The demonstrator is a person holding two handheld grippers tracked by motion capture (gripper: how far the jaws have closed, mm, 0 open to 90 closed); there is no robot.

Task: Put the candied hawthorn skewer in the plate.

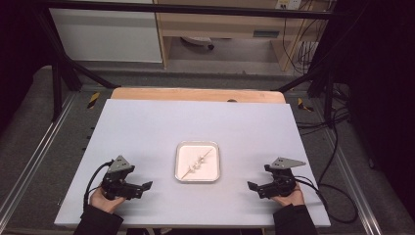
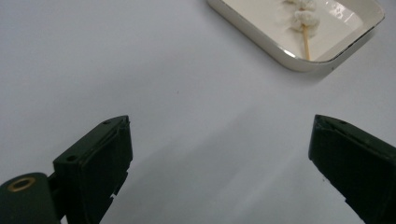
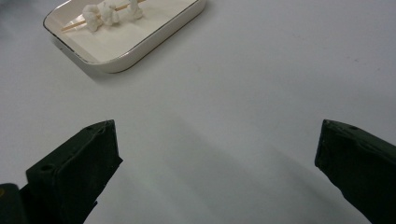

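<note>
A white rectangular tray (image 1: 181,169) sits at the middle of the table, a little toward the front. In it lies a wooden skewer (image 1: 198,162) with white lumps threaded on it. My left gripper (image 1: 145,187) rests low at the front left, pointing right toward the tray, jaws open with only bare table between them (image 2: 219,154). The right gripper (image 1: 252,188) mirrors it at the front right, open and empty (image 3: 217,154). The tray's corner (image 2: 299,63) and the skewer's bare end (image 2: 306,44) show at the top of the left gripper view. The tray (image 3: 116,60) and skewer (image 3: 105,14) lie at the upper left of the right gripper view.
The pale grey tabletop (image 1: 195,122) ends in a wooden strip (image 1: 195,94) at the back. Black frame bars (image 1: 63,68) and cables (image 1: 337,147) run along the sides. A hand (image 1: 100,199) holds each gripper near the front edge.
</note>
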